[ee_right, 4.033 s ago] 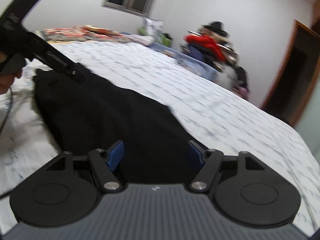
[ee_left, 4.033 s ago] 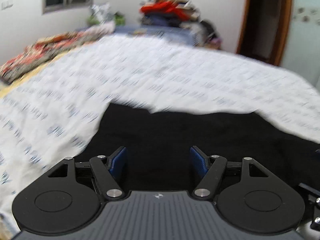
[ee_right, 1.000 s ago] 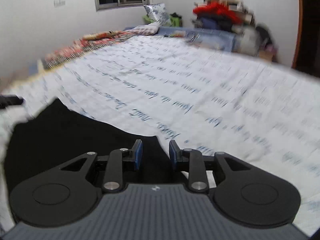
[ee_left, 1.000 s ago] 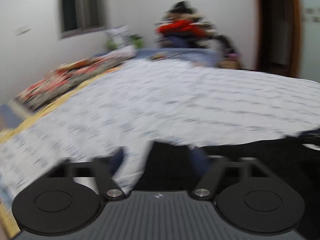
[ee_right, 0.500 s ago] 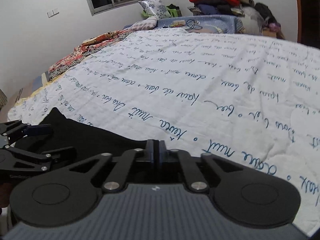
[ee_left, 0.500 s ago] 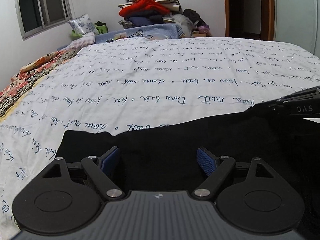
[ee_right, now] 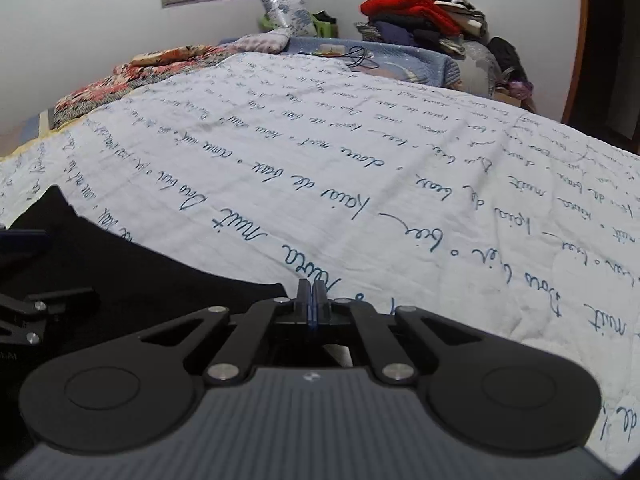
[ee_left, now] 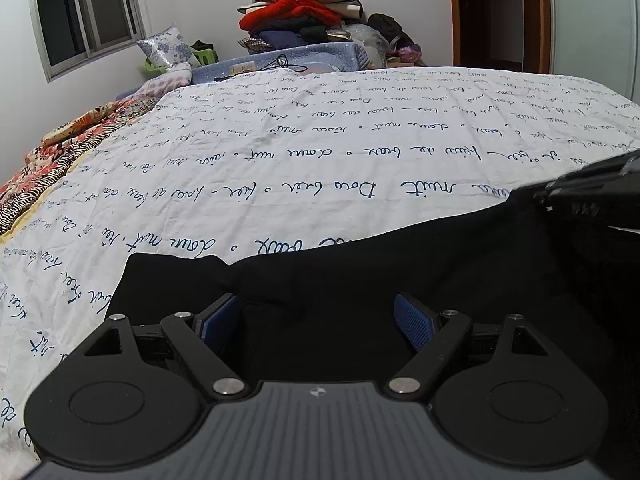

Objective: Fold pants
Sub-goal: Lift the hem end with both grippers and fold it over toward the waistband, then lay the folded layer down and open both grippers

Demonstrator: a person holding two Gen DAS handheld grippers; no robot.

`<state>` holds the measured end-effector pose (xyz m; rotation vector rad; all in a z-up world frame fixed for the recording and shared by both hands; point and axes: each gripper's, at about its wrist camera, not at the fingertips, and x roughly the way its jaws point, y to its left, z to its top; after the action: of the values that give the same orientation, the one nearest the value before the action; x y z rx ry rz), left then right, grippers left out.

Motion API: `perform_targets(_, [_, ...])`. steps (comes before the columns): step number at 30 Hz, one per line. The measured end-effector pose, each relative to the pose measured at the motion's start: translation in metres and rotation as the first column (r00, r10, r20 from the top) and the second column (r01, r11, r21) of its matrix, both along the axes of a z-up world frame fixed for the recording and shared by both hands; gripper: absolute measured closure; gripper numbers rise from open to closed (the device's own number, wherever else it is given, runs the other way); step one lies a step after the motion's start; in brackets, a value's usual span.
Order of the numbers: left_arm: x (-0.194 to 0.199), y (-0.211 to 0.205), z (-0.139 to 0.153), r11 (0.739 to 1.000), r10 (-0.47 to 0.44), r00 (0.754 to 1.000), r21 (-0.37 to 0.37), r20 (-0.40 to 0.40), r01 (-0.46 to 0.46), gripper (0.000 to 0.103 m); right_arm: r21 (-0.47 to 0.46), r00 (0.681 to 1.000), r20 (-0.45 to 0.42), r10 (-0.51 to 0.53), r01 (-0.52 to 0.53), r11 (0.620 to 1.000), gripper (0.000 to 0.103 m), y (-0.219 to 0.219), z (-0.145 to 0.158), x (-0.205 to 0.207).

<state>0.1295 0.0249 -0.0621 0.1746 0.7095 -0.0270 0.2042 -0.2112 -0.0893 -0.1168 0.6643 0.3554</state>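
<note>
Black pants (ee_left: 360,264) lie flat on the near part of a white bedsheet with blue handwriting print (ee_left: 320,152). My left gripper (ee_left: 318,320) hangs open low over the pants' left end, its blue pads wide apart with cloth beneath them. My right gripper (ee_right: 311,300) is shut, its pads pressed together at the right corner of the pants (ee_right: 140,280), where the cloth edge runs in under the fingers. Each gripper shows in the other's view: the right gripper (ee_left: 580,196) at the right edge, the left gripper (ee_right: 32,312) at the far left.
The bed stretches far ahead. A pile of clothes (ee_left: 296,12) topped with a red garment sits beyond its far end on a blue cover (ee_left: 304,60). A flowered blanket (ee_left: 60,148) lies along the left side. There is a window (ee_left: 84,16) at left and a dark doorway (ee_left: 500,12) at right.
The right jaws went from a narrow gap around the pants' corner to fully shut. The left gripper came down over the pants' left end and stayed open.
</note>
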Motion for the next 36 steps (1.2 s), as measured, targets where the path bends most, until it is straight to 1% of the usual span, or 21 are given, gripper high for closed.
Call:
perform_targets(3, [0.001,0.000,-0.001,1.000,0.003,1.000,0.003,0.003,-0.003,0.016,0.007,0.999,0.044,-0.017,0.017,1.000,0.093,-0.003,0.013,-0.010])
perform_targets(5, [0.001,-0.001,-0.002,1.000,0.006,1.000,0.005,0.005,-0.006,0.015,0.018,0.998,0.066,0.015,-0.016,1.000,0.091,-0.003,0.021,-0.019])
perform_targets(6, [0.001,-0.001,-0.003,1.000,0.007,1.000,0.007,0.006,-0.007,0.015,0.013,0.997,0.069,0.036,-0.037,0.999,0.086,-0.001,0.023,-0.022])
perform_targets(7, [0.001,-0.002,-0.003,1.000,0.007,1.000,0.009,0.007,-0.007,0.015,-0.004,0.996,0.064,0.056,-0.056,0.998,0.083,0.003,0.023,-0.023])
perform_targets(9, [0.001,-0.002,-0.003,1.000,0.007,1.000,0.013,0.009,-0.007,0.014,-0.061,0.996,0.034,0.078,-0.076,0.995,0.083,0.011,0.015,-0.019])
perform_targets(10, [0.001,-0.002,-0.003,1.000,0.007,1.000,0.015,0.009,-0.007,0.014,-0.081,0.997,0.016,0.076,-0.075,0.994,0.083,0.013,0.008,-0.016])
perform_targets(11, [0.001,-0.003,-0.004,1.000,0.006,1.000,0.017,0.010,-0.007,0.014,-0.080,0.998,0.003,0.071,-0.070,0.994,0.083,0.013,0.003,-0.012])
perform_targets(12, [0.001,-0.003,-0.004,1.000,0.006,1.000,0.020,0.010,-0.006,0.013,-0.066,0.998,-0.006,0.060,-0.060,0.996,0.082,0.011,0.000,-0.008])
perform_targets(14, [0.001,-0.002,-0.004,1.000,0.006,1.000,0.024,0.014,-0.007,0.012,-0.027,0.999,-0.017,0.027,-0.028,0.999,0.078,0.005,-0.001,-0.002])
perform_targets(15, [0.001,-0.003,-0.005,1.000,0.007,1.000,0.024,0.016,-0.008,0.011,-0.024,1.000,-0.010,0.008,-0.008,1.000,0.075,0.004,0.002,-0.003])
perform_targets(17, [0.001,-0.001,-0.007,1.000,0.010,1.000,0.021,0.021,-0.010,0.009,-0.029,1.000,0.018,-0.005,0.005,1.000,0.075,0.003,0.008,-0.011])
perform_targets(20, [0.000,0.001,-0.007,1.000,0.013,1.000,0.017,0.024,-0.014,0.008,-0.036,0.997,0.073,0.004,-0.002,0.999,0.070,0.002,0.022,-0.034])
perform_targets(23, [-0.007,0.005,-0.002,1.000,0.005,0.999,0.003,0.032,-0.005,0.008,-0.056,0.991,0.135,0.022,-0.014,0.998,0.064,0.000,0.036,-0.068])
perform_targets(25, [-0.016,0.009,0.002,1.000,-0.004,0.999,-0.010,0.046,0.004,0.008,-0.085,0.985,0.170,0.042,-0.028,0.996,0.053,-0.003,0.042,-0.097])
perform_targets(27, [-0.027,0.012,0.006,1.000,-0.022,0.998,-0.019,0.052,0.023,0.008,-0.109,0.979,0.193,0.057,-0.037,0.993,0.047,-0.006,0.043,-0.127])
perform_targets(28, [-0.031,0.013,0.006,0.999,-0.031,0.998,-0.017,0.052,0.032,0.008,-0.114,0.979,0.192,0.070,-0.049,0.992,0.047,-0.009,0.042,-0.142])
perform_targets(31, [-0.039,0.014,0.005,0.999,-0.036,0.998,0.016,0.052,0.035,0.008,-0.097,0.985,0.148,0.094,-0.080,0.992,0.047,-0.016,0.034,-0.179])
perform_targets(33, [-0.042,0.015,0.005,0.999,-0.030,0.998,0.037,0.052,0.028,0.007,-0.094,0.988,0.130,0.089,-0.077,0.993,0.047,-0.018,0.027,-0.198])
perform_targets(36, [-0.048,0.022,0.010,1.000,-0.007,0.998,0.022,0.060,0.006,0.008,-0.074,0.991,0.117,0.061,-0.053,0.996,0.047,-0.017,0.023,-0.213])
